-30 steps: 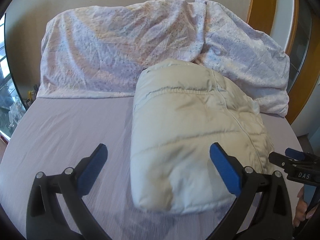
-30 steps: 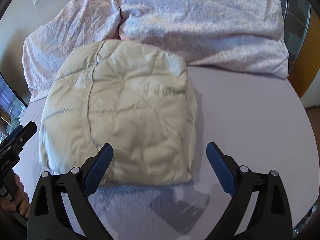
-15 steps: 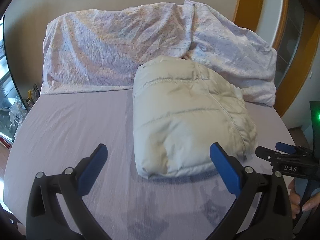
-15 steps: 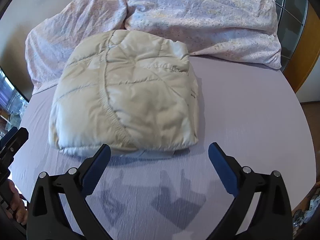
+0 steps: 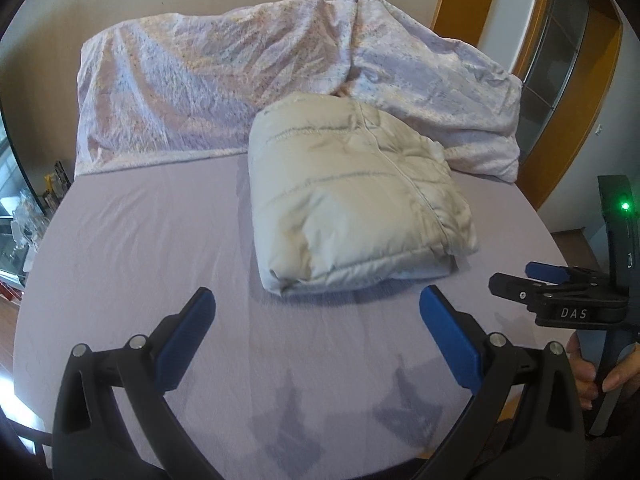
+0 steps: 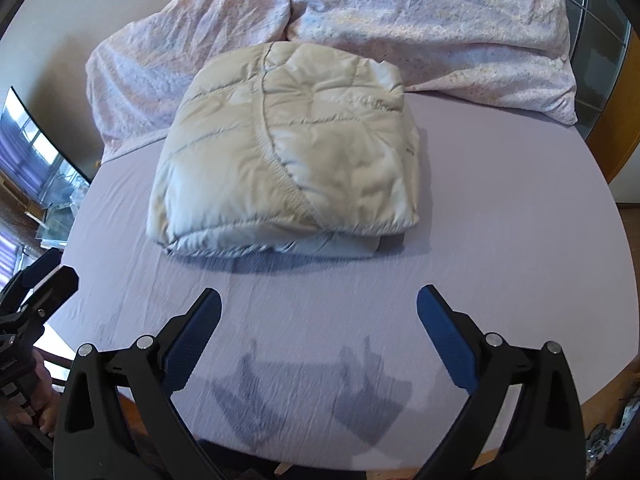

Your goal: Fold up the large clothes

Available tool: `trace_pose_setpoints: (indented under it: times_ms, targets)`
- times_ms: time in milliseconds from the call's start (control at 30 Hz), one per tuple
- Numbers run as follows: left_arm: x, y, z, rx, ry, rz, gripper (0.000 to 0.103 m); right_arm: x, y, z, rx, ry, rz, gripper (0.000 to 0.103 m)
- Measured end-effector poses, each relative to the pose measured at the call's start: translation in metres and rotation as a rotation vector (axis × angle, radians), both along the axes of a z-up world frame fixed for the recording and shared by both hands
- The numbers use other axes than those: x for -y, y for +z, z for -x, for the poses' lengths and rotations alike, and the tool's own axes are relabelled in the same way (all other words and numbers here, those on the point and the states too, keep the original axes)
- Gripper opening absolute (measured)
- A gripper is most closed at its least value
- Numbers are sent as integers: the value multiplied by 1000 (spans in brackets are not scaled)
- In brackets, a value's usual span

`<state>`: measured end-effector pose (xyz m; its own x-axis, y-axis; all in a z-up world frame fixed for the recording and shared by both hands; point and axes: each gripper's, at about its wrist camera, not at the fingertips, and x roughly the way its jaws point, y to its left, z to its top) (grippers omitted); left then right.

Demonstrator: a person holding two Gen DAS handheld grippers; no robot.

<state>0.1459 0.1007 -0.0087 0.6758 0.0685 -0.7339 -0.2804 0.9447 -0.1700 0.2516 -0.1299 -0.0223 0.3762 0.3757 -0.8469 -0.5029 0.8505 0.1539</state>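
Note:
A cream quilted puffer jacket (image 5: 352, 204) lies folded into a thick bundle on the lilac bed sheet (image 5: 140, 240); it also shows in the right wrist view (image 6: 288, 156). My left gripper (image 5: 318, 320) is open and empty, well short of the bundle's near edge. My right gripper (image 6: 318, 322) is open and empty, also short of the bundle. The right gripper also shows at the right edge of the left wrist view (image 5: 560, 292). The left gripper shows at the left edge of the right wrist view (image 6: 36, 292).
Two floral pillows (image 5: 224, 84) lie along the headboard wall behind the jacket. A wooden door frame (image 5: 536, 80) stands at the right. A glass cabinet (image 6: 48, 184) stands left of the bed. The sheet's near edge (image 6: 320, 452) is just under the grippers.
Both grippers have pulled back toward the near bed edge, away from the folded jacket. The jacket stays put. Both stay open.

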Motion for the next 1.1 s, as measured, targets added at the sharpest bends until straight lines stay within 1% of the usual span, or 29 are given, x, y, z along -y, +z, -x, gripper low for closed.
trace_pose_setpoints:
  times_ms: [267,400,667,1100]
  targets:
    - [11,-4,8,-7,-16,25,101,11,3,12,-29,-17,-33,100]
    - [14,-7,9,-12,-19,35,101,15,4,17,-25,-21,-42,100]
    - [18,-10,8,-13,-21,51,101,14,5,22,-16,-16,-60,100]
    - [20,-14,1,-15,-34,69,101,9,0,24,-38,1,-75,100]
